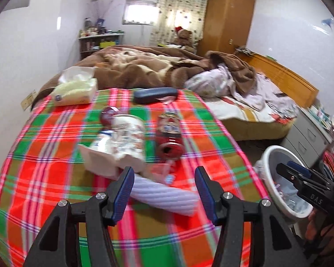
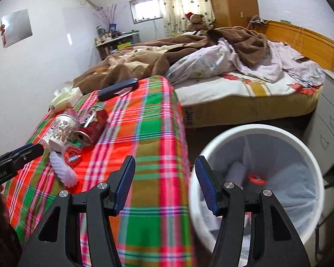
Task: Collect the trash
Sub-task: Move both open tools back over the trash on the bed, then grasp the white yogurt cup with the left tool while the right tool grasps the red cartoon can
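1. The left tool [image 1: 163, 184] is spread wide and empty, poised over the white ribbed wrapper [image 1: 164, 197] at the near edge of the trash pile on the plaid desk [image 1: 44, 166].
2. The wrapper should be pinched across its middle, then lifted.
3. Farther off lie a paper cup [image 1: 128, 133] and red can [image 1: 168, 136].
4. The right tool [image 2: 164, 187], also wide and empty, hangs by the bin [image 2: 267, 133], at the desk's right.

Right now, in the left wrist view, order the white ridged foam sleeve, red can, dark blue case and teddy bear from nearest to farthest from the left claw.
1. Foam sleeve, lying between the left claw's fingers.
2. Red can, ahead on the plaid cloth.
3. Blue case, at the cloth's far edge.
4. Teddy bear, across the room by the curtain.
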Demonstrator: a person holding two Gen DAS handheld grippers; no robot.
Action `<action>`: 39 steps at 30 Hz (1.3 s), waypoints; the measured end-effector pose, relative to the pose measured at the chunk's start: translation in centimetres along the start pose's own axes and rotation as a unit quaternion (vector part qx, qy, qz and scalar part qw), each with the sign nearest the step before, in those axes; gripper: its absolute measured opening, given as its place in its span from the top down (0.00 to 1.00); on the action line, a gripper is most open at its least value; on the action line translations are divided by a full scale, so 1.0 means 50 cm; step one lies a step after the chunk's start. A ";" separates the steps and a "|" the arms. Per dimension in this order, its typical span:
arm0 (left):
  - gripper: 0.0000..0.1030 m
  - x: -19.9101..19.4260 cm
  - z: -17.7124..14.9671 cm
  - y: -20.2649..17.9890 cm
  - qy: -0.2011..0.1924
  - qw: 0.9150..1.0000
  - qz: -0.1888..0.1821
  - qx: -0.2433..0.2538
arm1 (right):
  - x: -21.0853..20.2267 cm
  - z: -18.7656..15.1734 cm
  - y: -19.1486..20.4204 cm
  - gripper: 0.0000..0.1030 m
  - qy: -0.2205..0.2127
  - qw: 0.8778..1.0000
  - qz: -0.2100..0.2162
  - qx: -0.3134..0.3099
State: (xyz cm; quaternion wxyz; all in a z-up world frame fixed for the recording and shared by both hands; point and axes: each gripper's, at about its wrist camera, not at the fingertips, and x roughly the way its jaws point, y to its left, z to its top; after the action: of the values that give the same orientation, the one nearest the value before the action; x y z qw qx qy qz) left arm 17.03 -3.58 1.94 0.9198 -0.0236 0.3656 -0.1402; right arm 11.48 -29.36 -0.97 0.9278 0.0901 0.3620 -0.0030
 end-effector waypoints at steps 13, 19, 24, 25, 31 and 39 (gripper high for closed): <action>0.45 0.034 0.025 0.163 0.007 0.998 0.040 -0.050 | 0.064 0.045 0.113 0.44 0.016 0.999 0.029 -0.030; 0.45 0.067 0.040 0.191 0.014 0.998 0.030 -0.053 | 0.113 0.070 0.161 0.44 0.030 0.998 0.028 -0.045; 0.38 0.107 0.051 0.198 0.032 0.998 0.011 -0.048 | 0.152 0.091 0.187 0.44 0.040 0.997 0.028 -0.056; 0.38 0.111 0.054 0.198 0.031 0.998 0.012 -0.045 | 0.161 0.097 0.192 0.44 0.042 0.997 0.027 -0.056; 0.38 0.152 0.061 0.194 0.056 0.998 0.011 -0.036 | 0.195 0.116 0.212 0.44 0.051 0.996 0.040 -0.053; 0.36 0.179 0.049 0.216 0.069 0.996 0.006 -0.051 | 0.225 0.125 0.224 0.44 0.065 0.995 0.054 -0.051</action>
State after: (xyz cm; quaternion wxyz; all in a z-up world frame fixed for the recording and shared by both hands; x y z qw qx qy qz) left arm 27.51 4.17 -3.81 0.8910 -0.0586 0.4346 -0.1175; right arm 24.75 -18.74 -2.18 0.9046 0.0623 0.4156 0.0716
